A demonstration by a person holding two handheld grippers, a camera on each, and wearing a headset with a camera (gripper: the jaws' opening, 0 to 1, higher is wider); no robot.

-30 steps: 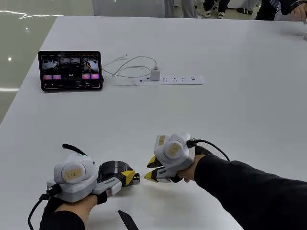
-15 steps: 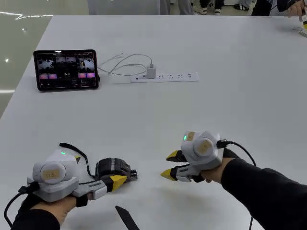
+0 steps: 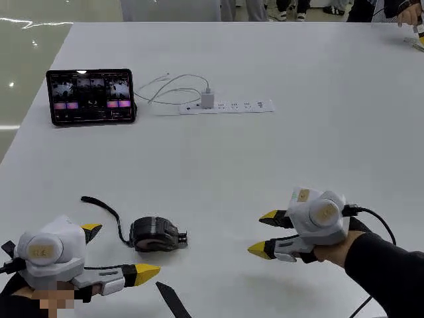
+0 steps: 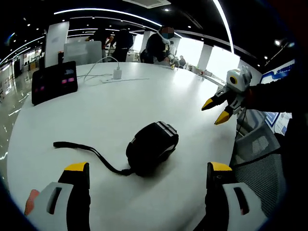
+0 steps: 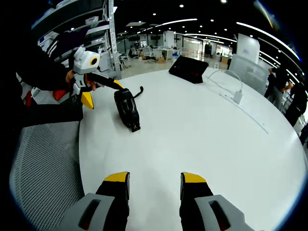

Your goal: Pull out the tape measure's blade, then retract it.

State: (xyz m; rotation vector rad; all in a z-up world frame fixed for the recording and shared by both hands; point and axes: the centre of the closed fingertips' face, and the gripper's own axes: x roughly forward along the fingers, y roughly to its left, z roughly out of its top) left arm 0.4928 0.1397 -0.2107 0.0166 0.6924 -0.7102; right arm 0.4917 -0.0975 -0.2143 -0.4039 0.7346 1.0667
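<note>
The black tape measure [image 3: 156, 234] lies on the white table [image 3: 278, 152], its blade wound in and its black wrist strap [image 3: 101, 203] trailing to the left. My left gripper [image 3: 119, 250] stands open just left of it, touching nothing. In the left gripper view the tape measure [image 4: 151, 147] lies just ahead of the wide-apart yellow-tipped jaws of the left gripper [image 4: 147, 168]. My right gripper [image 3: 264, 233] is open and empty, well to the right of the case. From the right gripper [image 5: 155, 178] the tape measure [image 5: 127, 108] is seen far ahead, beside the left gripper [image 5: 102, 92].
A tablet [image 3: 91, 97] with a lit screen stands at the far left. A white power strip [image 3: 228, 106] with a charger and cable lies behind the work area. A black strip [image 3: 173, 301] lies at the near table edge. A mesh chair [image 5: 43, 163] is beside the table.
The left gripper has let go of the tape measure and drawn back to the left. The right gripper has moved away to the right. The tape measure now lies free on the table.
</note>
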